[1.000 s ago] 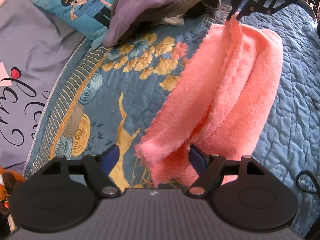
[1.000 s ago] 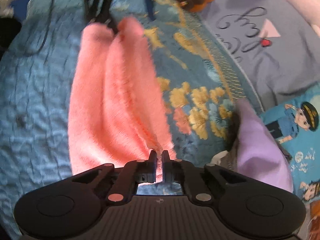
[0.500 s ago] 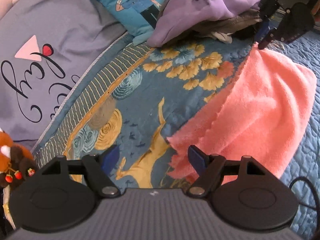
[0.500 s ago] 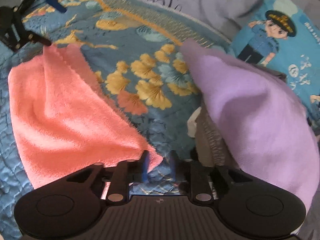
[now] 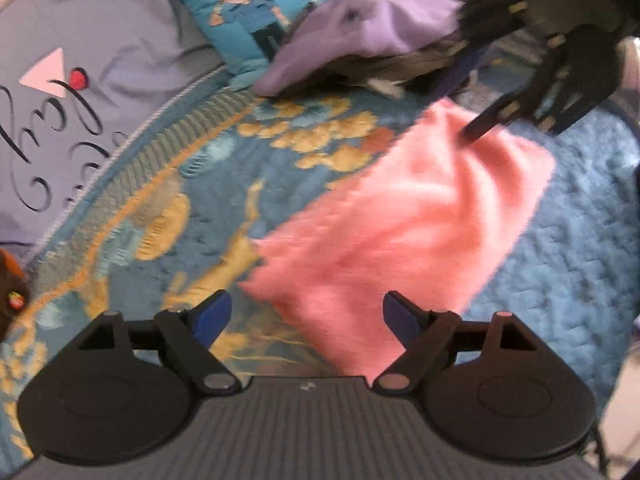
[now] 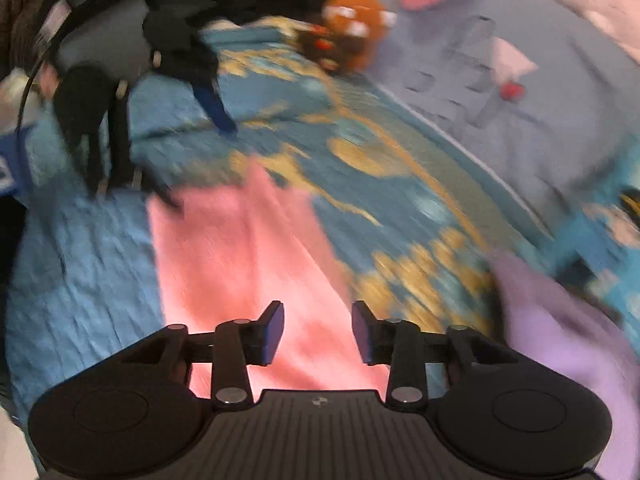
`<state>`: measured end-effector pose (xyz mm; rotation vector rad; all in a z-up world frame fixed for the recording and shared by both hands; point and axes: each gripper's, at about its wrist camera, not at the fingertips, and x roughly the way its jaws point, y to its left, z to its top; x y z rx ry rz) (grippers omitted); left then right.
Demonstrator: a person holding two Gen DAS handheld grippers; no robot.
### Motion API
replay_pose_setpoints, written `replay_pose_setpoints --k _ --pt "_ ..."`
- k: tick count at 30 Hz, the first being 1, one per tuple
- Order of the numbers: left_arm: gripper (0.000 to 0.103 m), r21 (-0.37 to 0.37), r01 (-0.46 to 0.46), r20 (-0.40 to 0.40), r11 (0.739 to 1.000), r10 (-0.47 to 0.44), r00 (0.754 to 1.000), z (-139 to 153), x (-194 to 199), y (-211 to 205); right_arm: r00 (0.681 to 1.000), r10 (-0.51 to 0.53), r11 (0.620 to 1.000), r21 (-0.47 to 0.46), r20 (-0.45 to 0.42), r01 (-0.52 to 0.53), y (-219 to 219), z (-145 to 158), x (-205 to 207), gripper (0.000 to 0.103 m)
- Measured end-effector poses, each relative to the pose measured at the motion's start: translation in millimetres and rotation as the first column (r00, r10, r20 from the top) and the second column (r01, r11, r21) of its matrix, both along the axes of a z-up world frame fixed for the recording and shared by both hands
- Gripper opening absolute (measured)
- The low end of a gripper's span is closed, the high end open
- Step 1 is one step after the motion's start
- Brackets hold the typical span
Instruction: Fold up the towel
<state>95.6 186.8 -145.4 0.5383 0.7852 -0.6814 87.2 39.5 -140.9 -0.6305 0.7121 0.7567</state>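
The pink towel [image 5: 400,220] lies spread flat as a folded rectangle on the blue quilt [image 5: 580,248]. My left gripper [image 5: 306,316] hovers over the towel's near corner. Its jaws are opening wide and the pads touch nothing. In the right wrist view the towel [image 6: 240,260] runs away from my right gripper [image 6: 318,332]. Those jaws are opening too, with the towel's end below the gap and not pinched. Each gripper shows in the other's view, at opposite ends of the towel: the right gripper [image 5: 470,100] and the left gripper [image 6: 200,164].
A purple garment [image 5: 360,28] on a grey heap lies just beyond the towel's far end. Behind it is a cartoon-print pillow [image 5: 248,20]. A lilac sheet with script [image 5: 80,80] covers the left. A brown plush toy [image 6: 352,28] sits near the quilt's edge.
The right gripper has let go of the towel's corner and opened. The towel, bunched and lifted a second ago, now lies flat. Both grippers have drawn back a little.
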Motion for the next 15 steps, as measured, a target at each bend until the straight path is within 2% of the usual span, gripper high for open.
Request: replay_pose_setpoints --k 3,6,13,15 --pt "0.087 -0.043 0.013 -0.017 0.999 -0.014 1.000 -0.3 -17.7 -1.4 0.997 0.030 0.997 0.067 -0.078 -0.025 32.0 -5.4 29.5 0.033" --pt "0.088 -0.051 0.028 -0.017 0.998 -0.029 0.999 2.6 -31.3 3.4 0.987 0.054 0.993 0.112 -0.153 -0.037 58.0 -8.4 60.5 0.033" --pt "0.091 -0.078 0.004 -0.008 0.997 -0.004 1.000 12.1 -46.6 29.9 0.954 0.123 0.986 0.143 -0.272 -0.086 97.5 -18.2 94.7 0.033" --pt "0.092 -0.093 -0.003 -0.008 0.996 0.002 1.000 13.3 -47.2 35.9 0.945 0.128 0.988 0.126 -0.302 -0.094 105.8 -23.9 99.3 0.029"
